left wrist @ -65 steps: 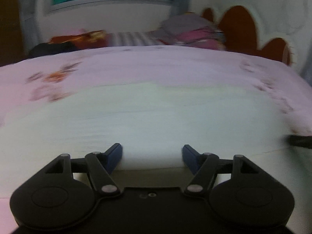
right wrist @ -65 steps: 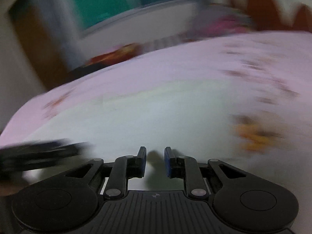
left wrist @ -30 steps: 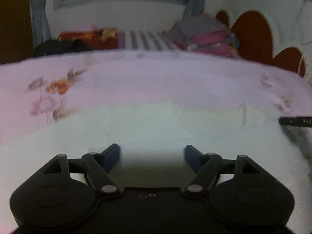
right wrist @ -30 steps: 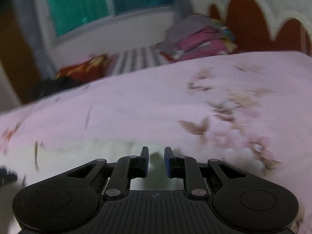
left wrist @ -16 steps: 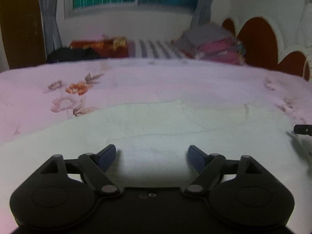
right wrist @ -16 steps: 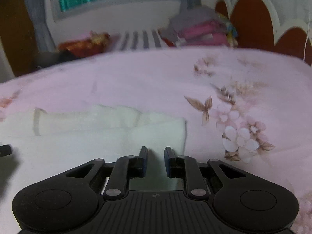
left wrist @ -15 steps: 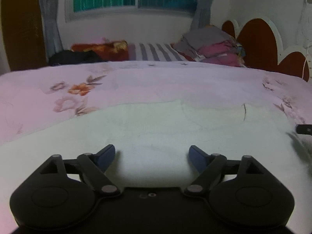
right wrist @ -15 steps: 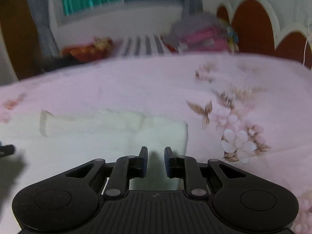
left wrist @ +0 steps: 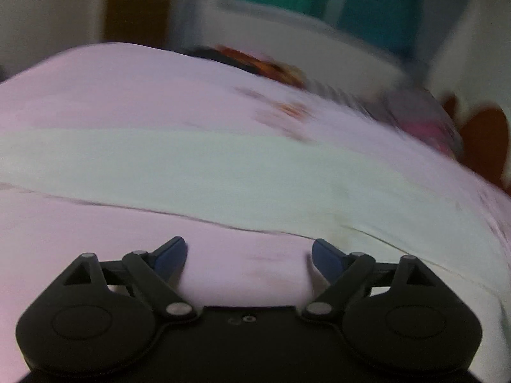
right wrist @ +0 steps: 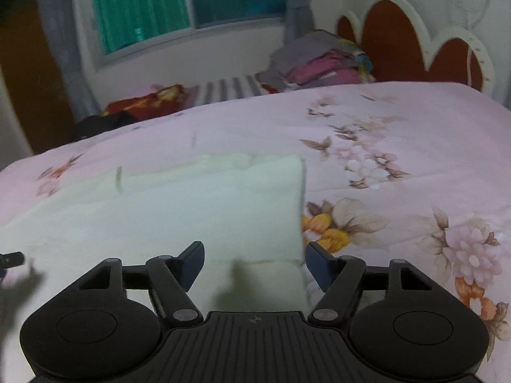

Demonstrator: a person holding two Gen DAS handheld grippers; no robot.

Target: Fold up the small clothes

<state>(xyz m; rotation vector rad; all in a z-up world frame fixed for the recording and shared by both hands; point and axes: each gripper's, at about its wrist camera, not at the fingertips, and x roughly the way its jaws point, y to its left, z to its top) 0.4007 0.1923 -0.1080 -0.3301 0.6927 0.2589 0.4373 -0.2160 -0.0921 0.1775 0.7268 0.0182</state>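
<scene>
No writing or label can be read anywhere, and the left wrist view is smeared by blur, so the band of cream garment point(left wrist: 223, 172) across the pink floral bedspread point(left wrist: 127, 95) is probably the same soft, knit-looking piece seen sharply from the right. There the cream garment point(right wrist: 179, 210) lies folded flat on the bedspread point(right wrist: 399, 134), its straight right edge running between the fingers. The right gripper point(right wrist: 255, 260) has just spread its jaws, pinching nothing, and the left gripper point(left wrist: 249, 255) stands wide over bare bedspread.
</scene>
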